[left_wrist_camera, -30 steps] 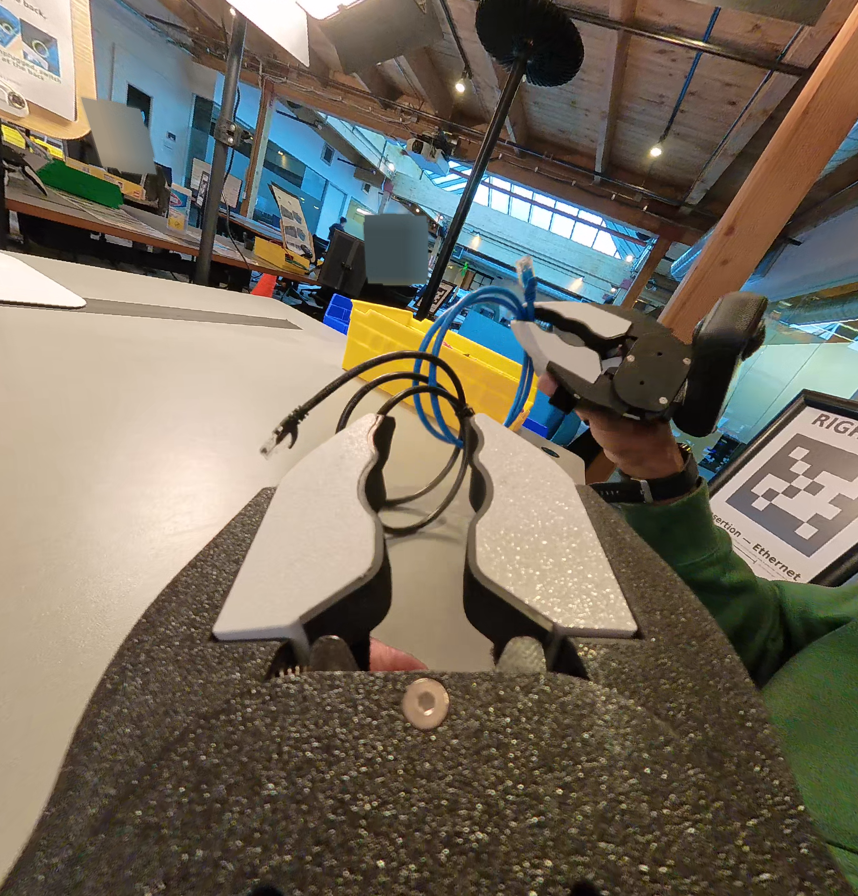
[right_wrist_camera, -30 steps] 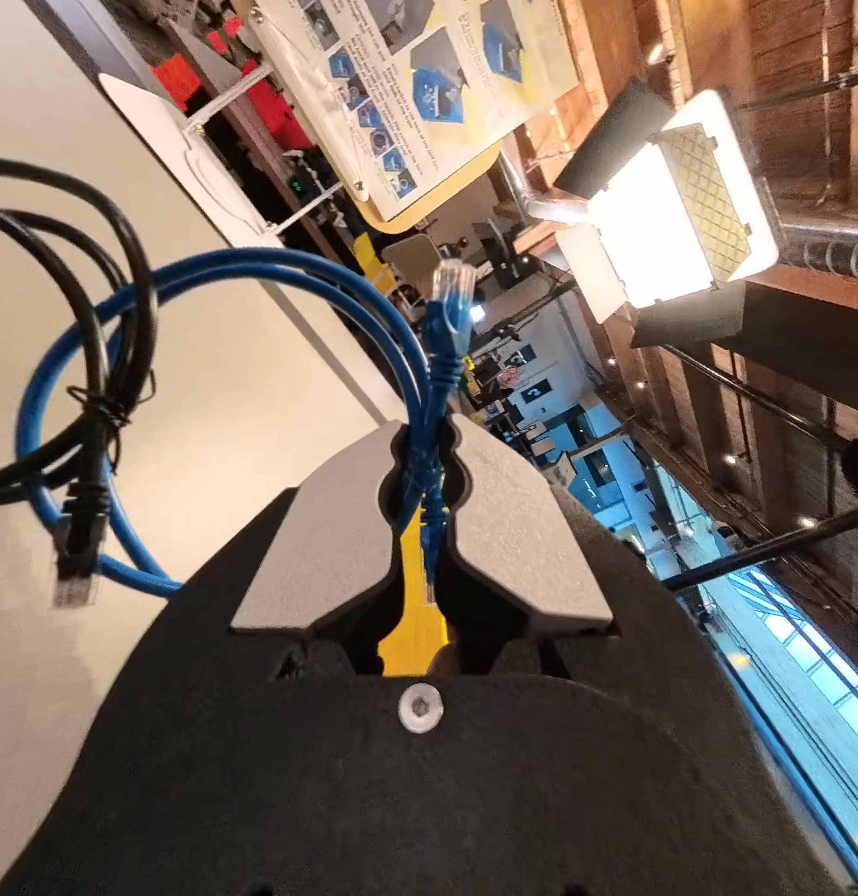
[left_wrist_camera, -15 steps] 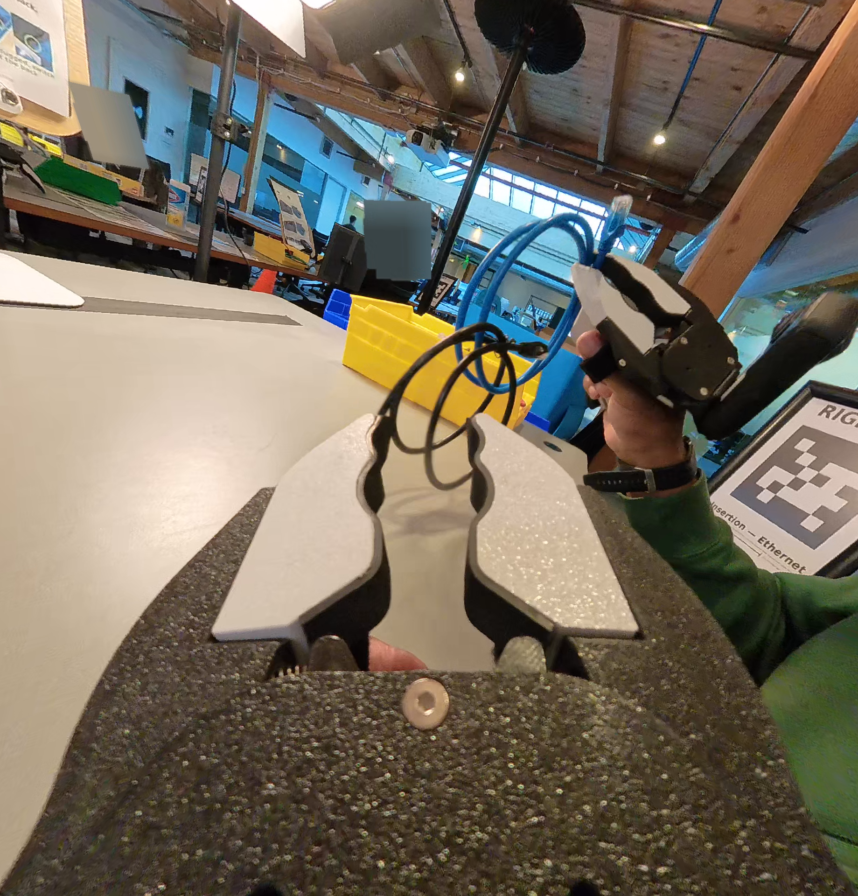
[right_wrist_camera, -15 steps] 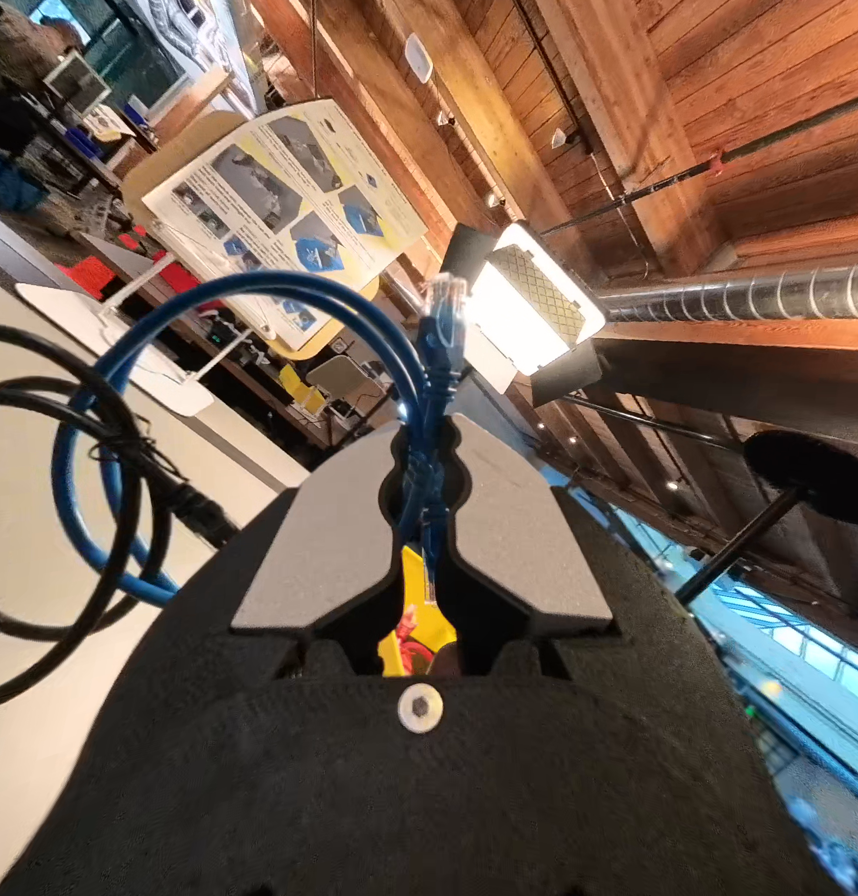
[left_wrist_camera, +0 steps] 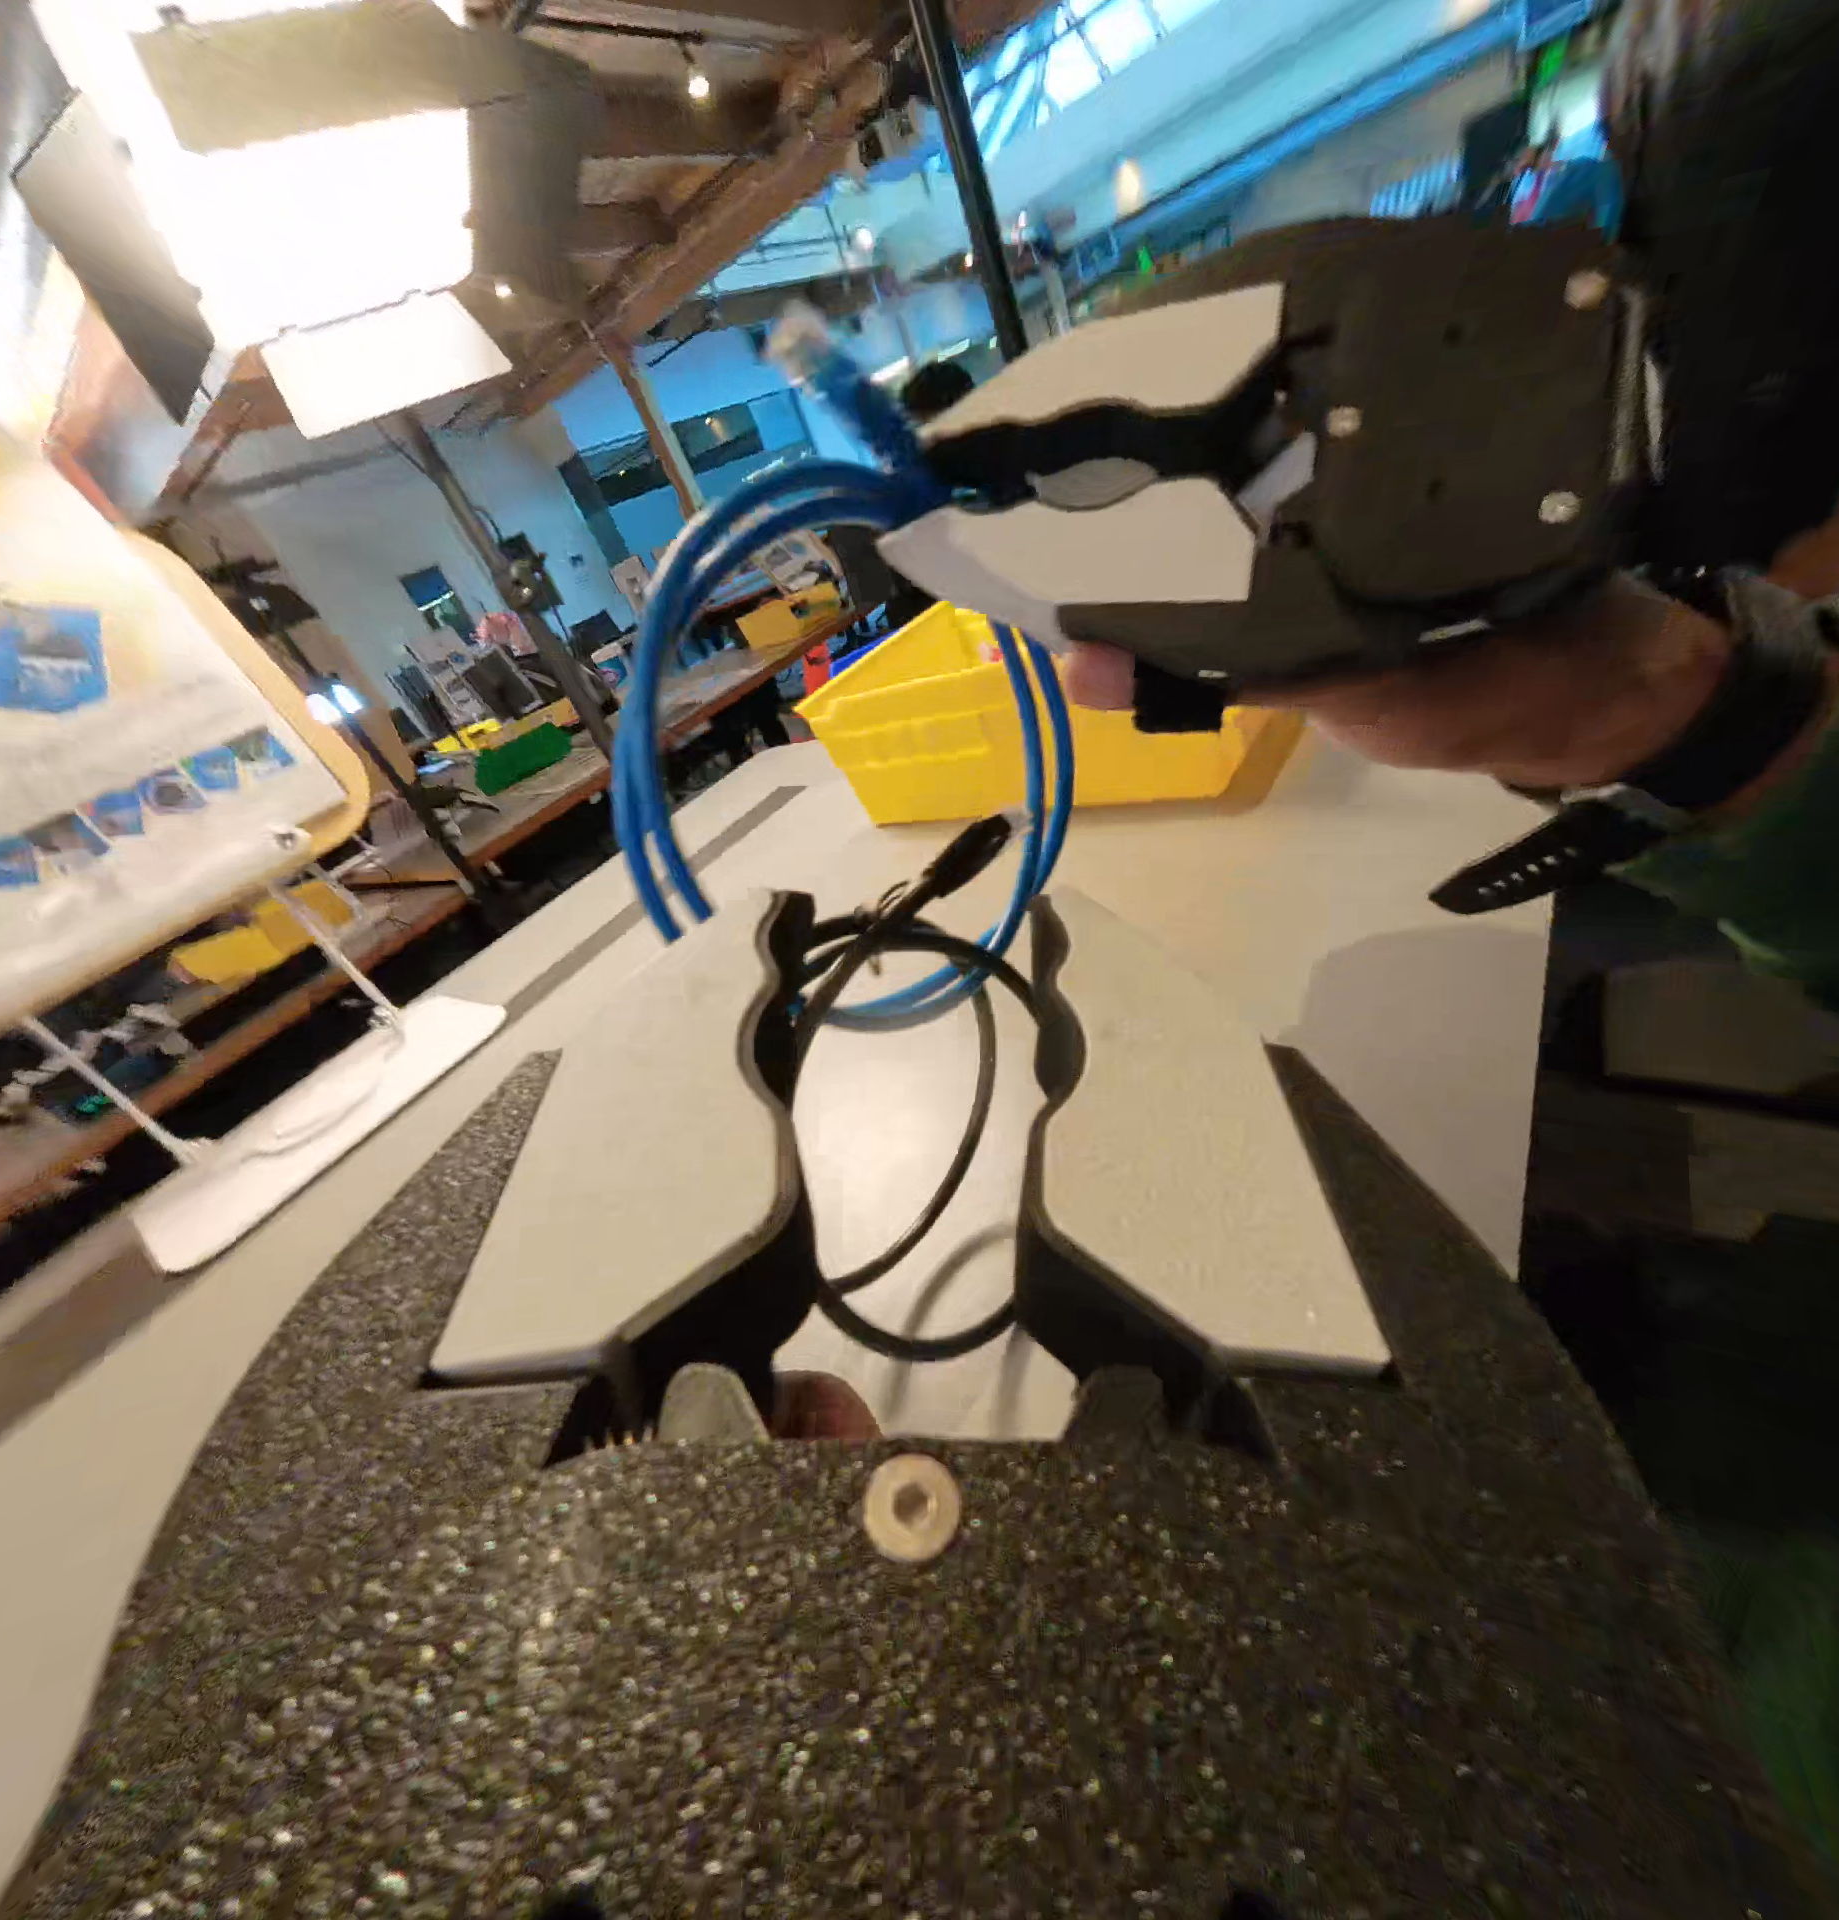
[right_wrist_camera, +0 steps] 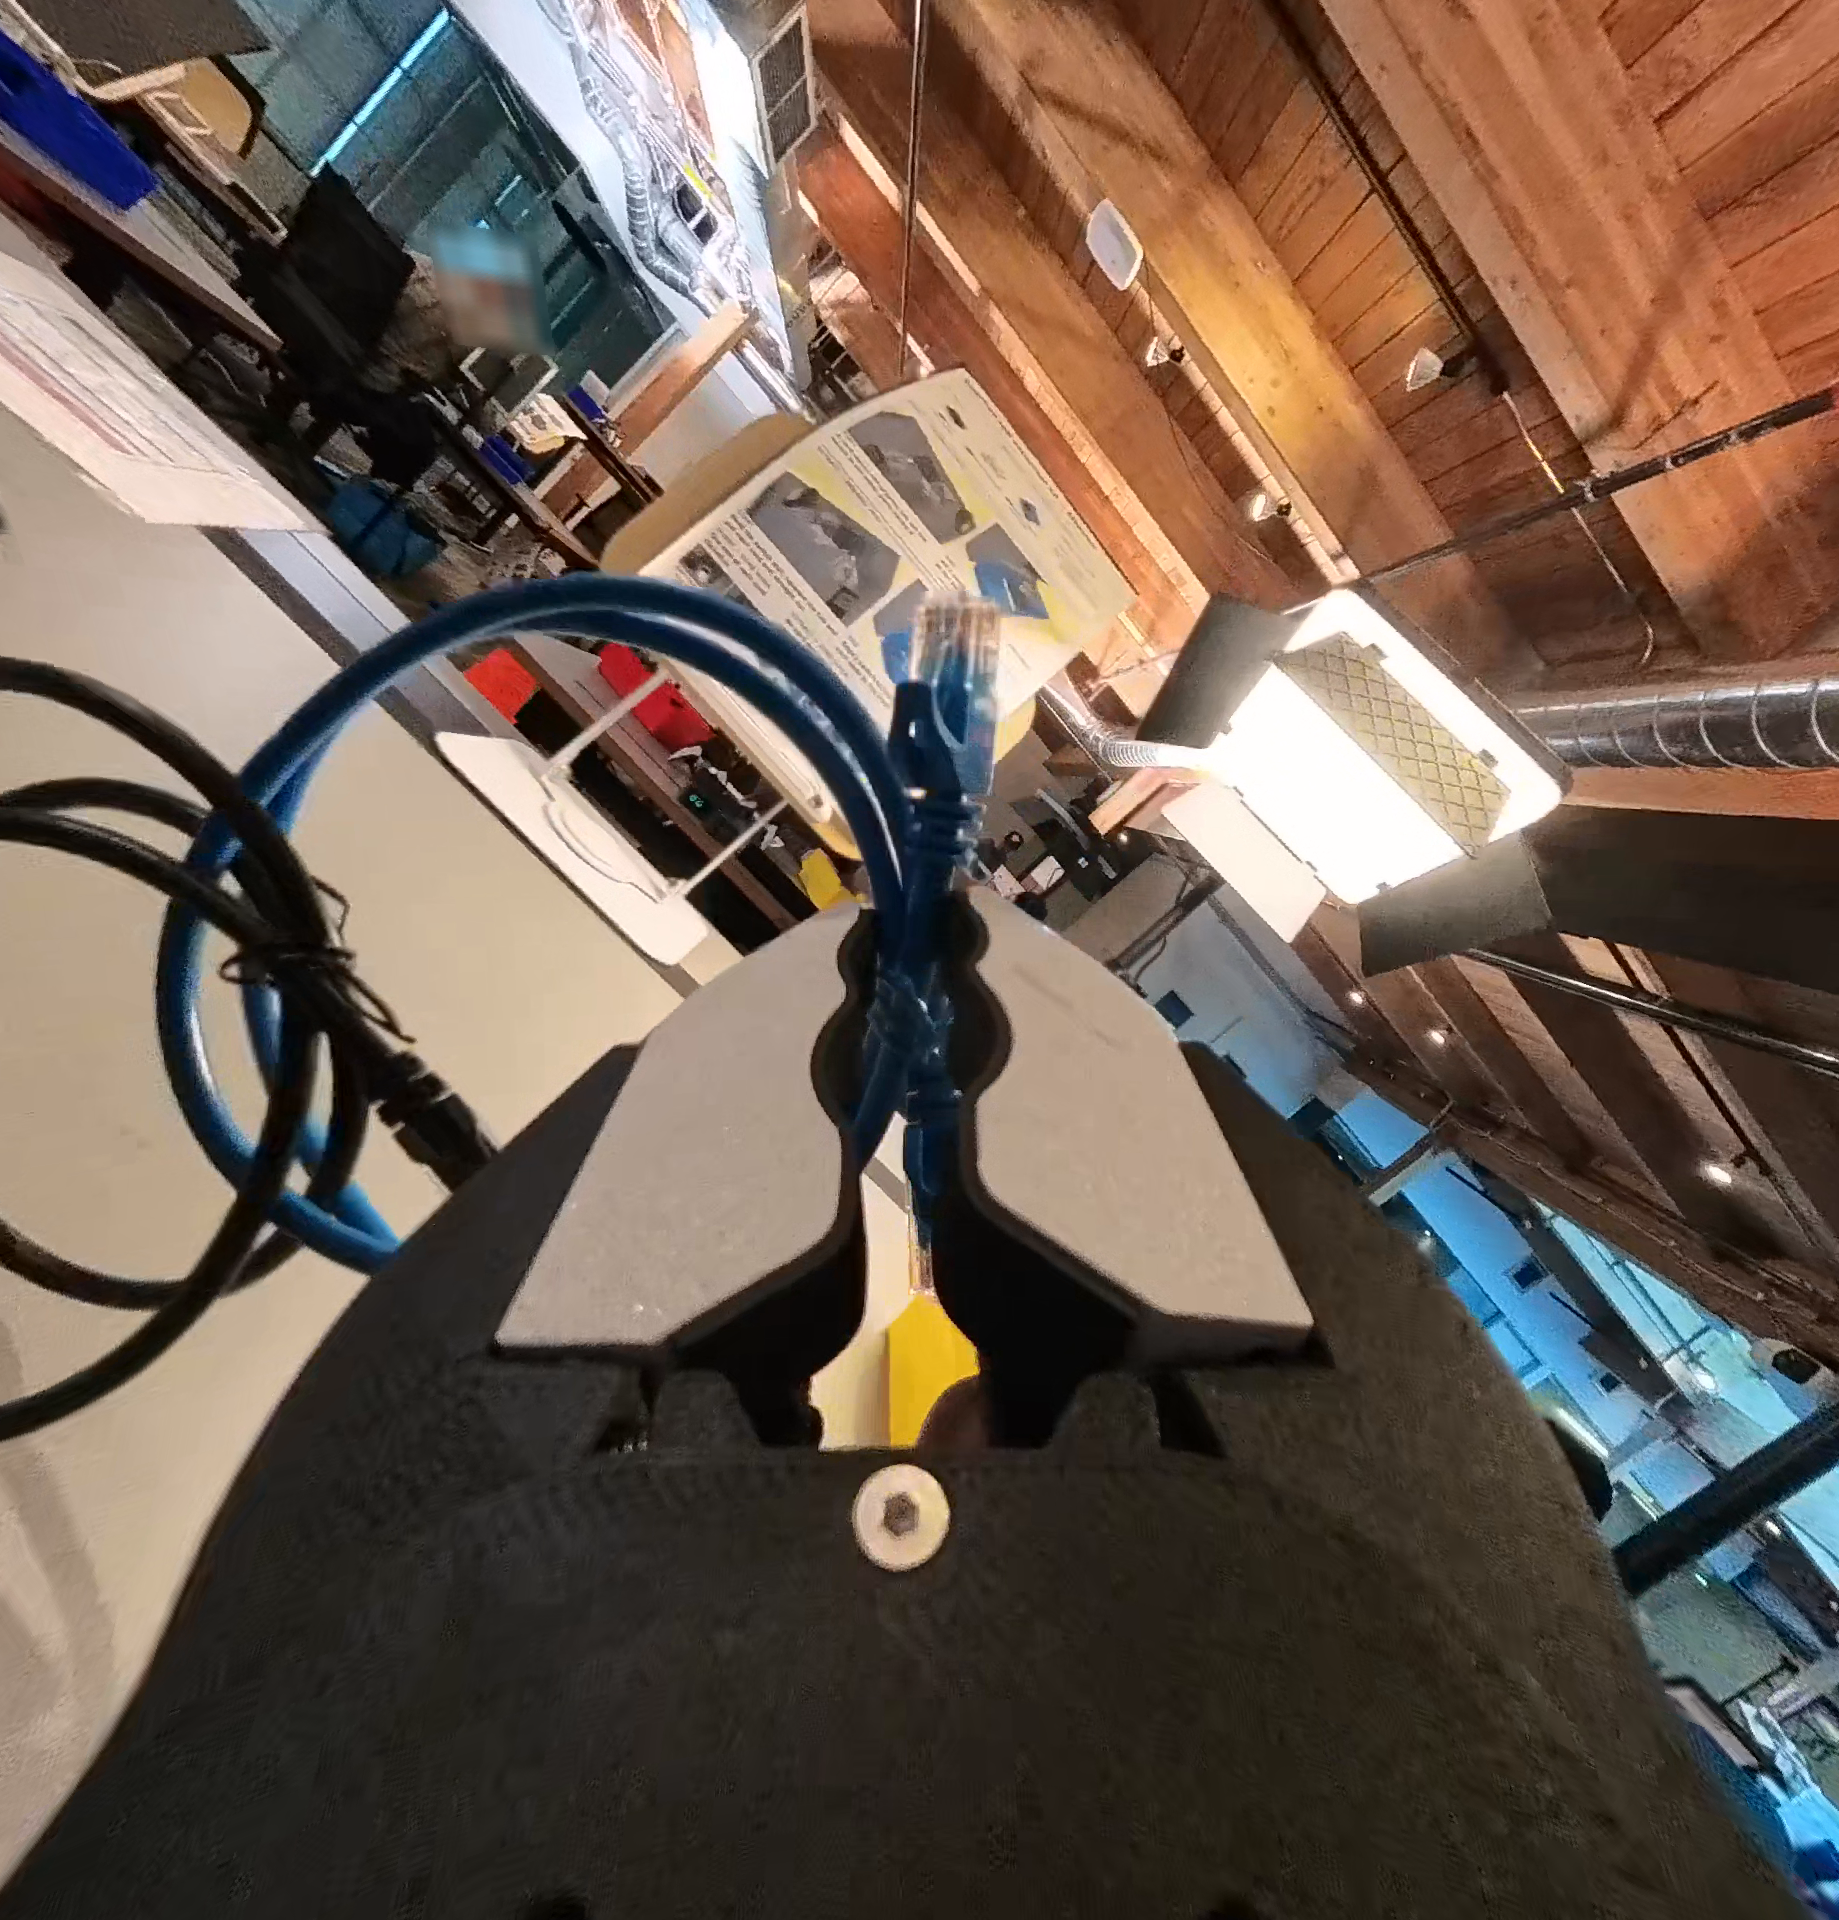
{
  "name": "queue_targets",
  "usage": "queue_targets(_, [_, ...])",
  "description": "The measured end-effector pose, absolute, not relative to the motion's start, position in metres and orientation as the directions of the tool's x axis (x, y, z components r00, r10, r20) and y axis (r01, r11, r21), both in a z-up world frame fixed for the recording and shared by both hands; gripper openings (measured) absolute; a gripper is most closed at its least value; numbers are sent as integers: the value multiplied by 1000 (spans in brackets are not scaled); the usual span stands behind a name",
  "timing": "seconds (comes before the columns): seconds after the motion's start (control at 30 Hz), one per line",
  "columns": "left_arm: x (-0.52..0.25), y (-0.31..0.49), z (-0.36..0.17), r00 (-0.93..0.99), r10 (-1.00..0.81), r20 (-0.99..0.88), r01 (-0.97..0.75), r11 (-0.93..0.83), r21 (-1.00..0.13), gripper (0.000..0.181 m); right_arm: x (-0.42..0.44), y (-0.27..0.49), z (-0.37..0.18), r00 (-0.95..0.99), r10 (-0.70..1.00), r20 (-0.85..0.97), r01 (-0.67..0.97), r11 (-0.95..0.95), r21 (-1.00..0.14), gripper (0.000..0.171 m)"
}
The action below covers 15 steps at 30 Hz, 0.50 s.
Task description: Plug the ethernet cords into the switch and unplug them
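My right gripper (right_wrist_camera: 915,925) is shut on a coiled blue ethernet cord (right_wrist_camera: 541,623), its clear plug (right_wrist_camera: 951,665) sticking out past the fingertips. A black ethernet cord (right_wrist_camera: 167,883) hangs tangled in the blue coil. In the left wrist view the right gripper (left_wrist_camera: 915,488) is up and to the right, held above the table, with the blue coil (left_wrist_camera: 645,727) hanging from it. My left gripper (left_wrist_camera: 910,925) is open and empty. The black cord's loop (left_wrist_camera: 982,1091) shows in the gap between its fingers. The switch is not in view.
A yellow bin (left_wrist_camera: 998,727) stands on the grey table (left_wrist_camera: 271,1299) behind the cords. A poster board (left_wrist_camera: 115,779) on a white stand base (left_wrist_camera: 312,1122) is at the left. The person's hand with a wristwatch and green sleeve (left_wrist_camera: 1517,707) holds the right gripper. My right fingertips sit around 12 cm from my left ones.
The left view has swung left and tilted. The right gripper with the blue cord has come closer and turned, its plug now pointing left. The black loop now hangs lower between my left fingers.
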<state>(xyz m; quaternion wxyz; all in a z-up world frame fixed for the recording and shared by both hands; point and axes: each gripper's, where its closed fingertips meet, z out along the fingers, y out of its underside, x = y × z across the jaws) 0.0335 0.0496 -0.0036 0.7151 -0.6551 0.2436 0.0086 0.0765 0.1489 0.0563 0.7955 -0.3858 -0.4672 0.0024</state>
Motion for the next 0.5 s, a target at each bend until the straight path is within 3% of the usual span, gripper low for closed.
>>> queue_targets(0.17, [32,59,-12,807,-164,-567,-562,84,-823,42,66,123,57,529,348,774,341,748,-570,12])
queue_targets(0.33, [18,62,-25,624,-79,-778,-781,-26,-624,42,59,98,61,502,328,800,314,793,-522,12])
queue_targets(0.5, [6,64,-36,472,-62,-879,-877,-131,-462,41,52,84,58,472,309,825,295,827,-478,12])
